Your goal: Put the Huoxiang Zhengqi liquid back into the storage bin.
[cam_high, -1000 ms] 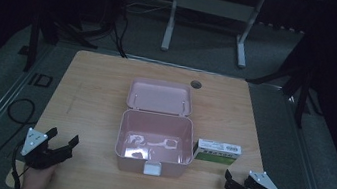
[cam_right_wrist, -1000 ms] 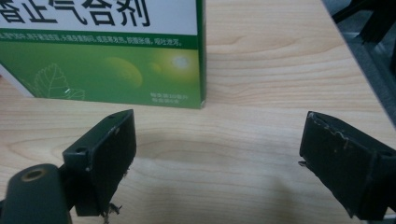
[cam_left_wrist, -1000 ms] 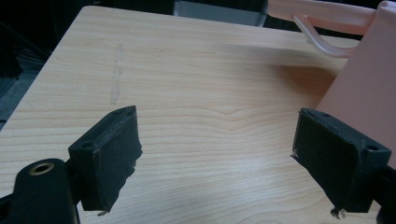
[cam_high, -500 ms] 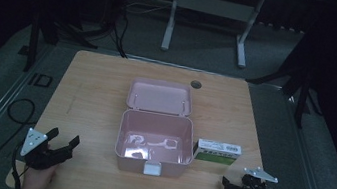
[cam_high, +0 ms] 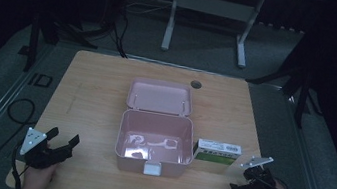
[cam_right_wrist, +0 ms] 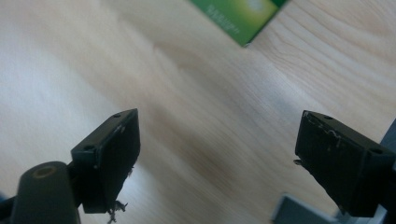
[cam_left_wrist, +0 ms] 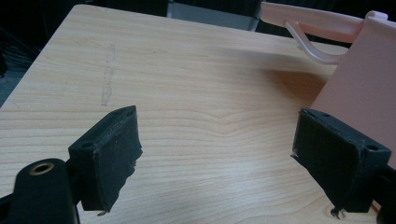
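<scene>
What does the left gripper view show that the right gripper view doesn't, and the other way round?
Left gripper view: the pink box wall close by its right jaw, with the lid edge and a pale handle above, plus a faint scuff on the table.
Right gripper view: a corner of the green carton at the top, blurred.
Both: two black jaws standing wide apart with nothing between them, over bare light wood.

A round dark grommet (cam_high: 195, 84) sits in the wooden table (cam_high: 96, 94) near its far edge; beyond stands a white desk frame (cam_high: 209, 9), with black cables (cam_high: 116, 26) trailing across the grey floor
</scene>
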Available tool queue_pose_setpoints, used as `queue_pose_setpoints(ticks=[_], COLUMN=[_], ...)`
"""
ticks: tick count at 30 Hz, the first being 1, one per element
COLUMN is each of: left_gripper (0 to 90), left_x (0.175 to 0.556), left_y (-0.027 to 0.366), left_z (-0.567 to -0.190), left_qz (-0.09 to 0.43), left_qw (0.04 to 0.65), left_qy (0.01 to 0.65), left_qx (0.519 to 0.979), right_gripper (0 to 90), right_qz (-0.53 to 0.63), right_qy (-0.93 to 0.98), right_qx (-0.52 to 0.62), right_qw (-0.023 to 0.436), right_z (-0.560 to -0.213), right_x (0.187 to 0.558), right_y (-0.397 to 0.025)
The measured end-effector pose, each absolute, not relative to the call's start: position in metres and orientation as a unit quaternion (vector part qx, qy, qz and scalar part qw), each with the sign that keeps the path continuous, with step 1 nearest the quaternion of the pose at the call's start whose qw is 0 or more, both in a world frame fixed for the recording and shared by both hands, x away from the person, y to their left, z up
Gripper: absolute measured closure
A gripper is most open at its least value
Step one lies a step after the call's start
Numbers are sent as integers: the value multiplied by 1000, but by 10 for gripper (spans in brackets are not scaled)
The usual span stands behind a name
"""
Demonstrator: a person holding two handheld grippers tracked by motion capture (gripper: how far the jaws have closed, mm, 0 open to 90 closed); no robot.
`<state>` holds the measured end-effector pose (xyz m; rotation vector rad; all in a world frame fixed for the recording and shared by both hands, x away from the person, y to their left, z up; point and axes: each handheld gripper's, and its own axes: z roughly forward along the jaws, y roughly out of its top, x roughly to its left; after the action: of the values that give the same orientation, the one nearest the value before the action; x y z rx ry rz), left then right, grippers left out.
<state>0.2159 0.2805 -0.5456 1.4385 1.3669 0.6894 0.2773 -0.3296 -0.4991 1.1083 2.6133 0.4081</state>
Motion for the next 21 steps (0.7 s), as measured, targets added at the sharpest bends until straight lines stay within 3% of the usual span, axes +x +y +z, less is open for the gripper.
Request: queue_pose_setpoints(ticks=[11, 21], left_gripper=[152, 152], left_x=[215, 214], left_y=[281, 281], left_z=[-545, -544], left_qz=[276, 277], left_qw=[506, 510], left_qy=[567, 563], left_qx=[589, 589], right_gripper=[181, 173], right_qz=[93, 55], right_qy=[978, 994], right_qx=[176, 92], right_qw=[61, 5], right_z=[-499, -496], right_x=[292, 299], right_y=[-331, -306])
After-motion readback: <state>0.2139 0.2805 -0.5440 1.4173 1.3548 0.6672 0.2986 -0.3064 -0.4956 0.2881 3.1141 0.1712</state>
